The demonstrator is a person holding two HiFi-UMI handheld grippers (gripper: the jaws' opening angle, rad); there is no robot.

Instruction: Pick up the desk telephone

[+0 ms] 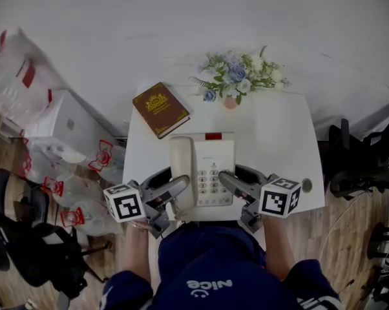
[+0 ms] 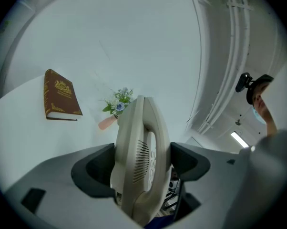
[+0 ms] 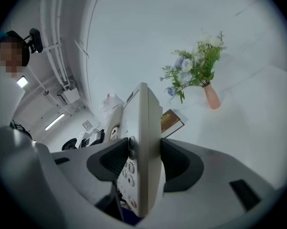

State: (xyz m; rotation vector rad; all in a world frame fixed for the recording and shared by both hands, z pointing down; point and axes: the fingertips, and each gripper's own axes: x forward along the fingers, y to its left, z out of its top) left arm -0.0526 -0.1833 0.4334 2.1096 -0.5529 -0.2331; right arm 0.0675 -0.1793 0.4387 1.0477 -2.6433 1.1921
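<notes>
Gripping the cream plastic desk telephone (image 1: 210, 163) from both sides: my left tool (image 1: 176, 192) is clamped on its handset (image 1: 181, 166) edge, my right tool (image 1: 231, 183) on its keypad edge, at the white surface's (image 1: 278, 128) front. I should raise both together and level, so the handset does not slip off.

Murky head view, brighter fisheye gripper views

Head view's dim and flat with barely any shadows, darkening further out from the desk telephone (image 1: 203, 173). Both gripper views are brighter, with black rounded corners and straight lines bowing. In the left one, a ceiling strip light (image 2: 238, 139) glows right of the desk telephone.
</notes>
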